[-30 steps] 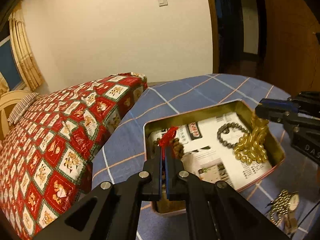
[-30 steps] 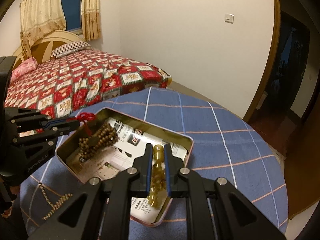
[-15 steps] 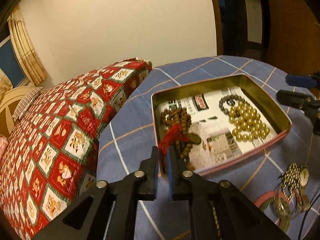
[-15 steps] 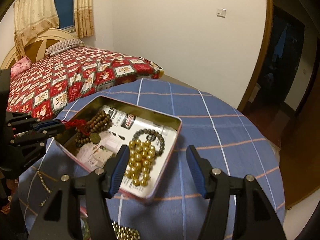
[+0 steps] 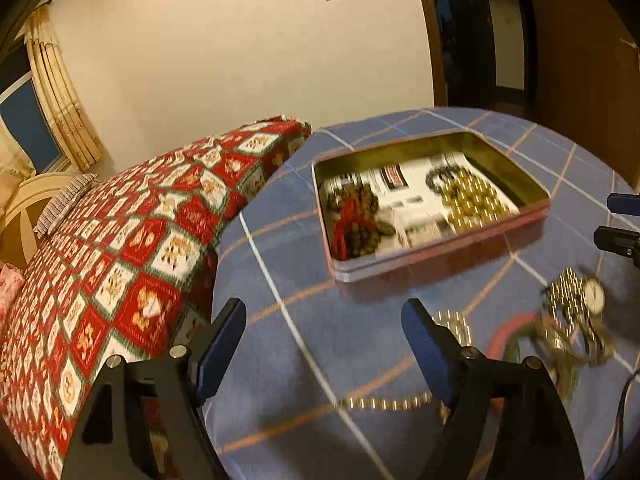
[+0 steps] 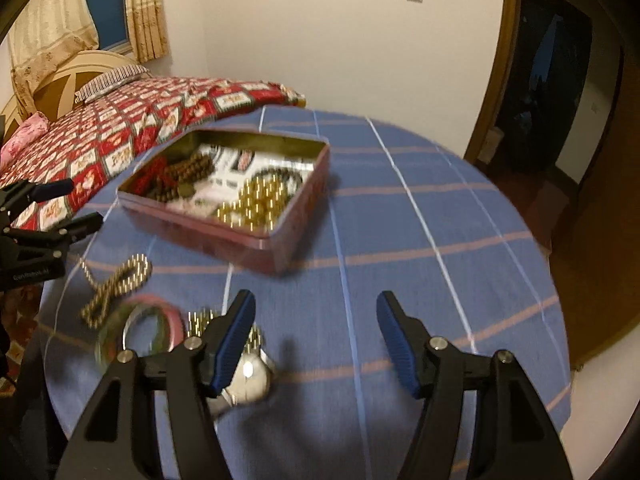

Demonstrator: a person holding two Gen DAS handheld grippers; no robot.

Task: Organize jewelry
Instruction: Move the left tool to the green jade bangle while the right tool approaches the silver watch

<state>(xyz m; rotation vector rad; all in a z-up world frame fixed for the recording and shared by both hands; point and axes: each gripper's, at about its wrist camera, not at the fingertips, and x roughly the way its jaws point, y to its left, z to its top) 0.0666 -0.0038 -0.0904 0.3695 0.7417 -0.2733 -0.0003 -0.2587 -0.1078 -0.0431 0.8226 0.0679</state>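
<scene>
Several loose pieces lie on the desk [image 6: 420, 216] near the front edge, and that is where trouble could start. The left tool [image 5: 324, 344] has its jaws opening wide with nothing between them, only bare blue checked cloth; the right tool [image 6: 316, 332] is also opening, roughly half spread, and empty. Both views are smeared, so a grab made at this pace could close on cloth or miss a thin strand.

The gold chain [image 5: 384, 403] is the likeliest to slip: it lies stretched flat just under the left tool, thin and hard for broad pads to pinch. The bead strand [image 6: 116, 286], looped at the near left in the right view, could drag its neighbours, since it touches or nearly touches the pink and green bangles [image 6: 148, 328]. The watch [image 6: 250, 376] sits partly under the right tool's left finger and beside another bead cluster; a closing jaw might push it toward the desk edge rather than catch it.

The tin [image 6: 224, 232] rests at the far middle of the desk, open, paper-lined. Inside, brown wooden beads with a red tassel [image 5: 354, 220] lie at its left end, a heap of gold beads [image 5: 474, 200] at its right, with a dark bead bracelet [image 5: 438, 174] just behind the gold.
</scene>
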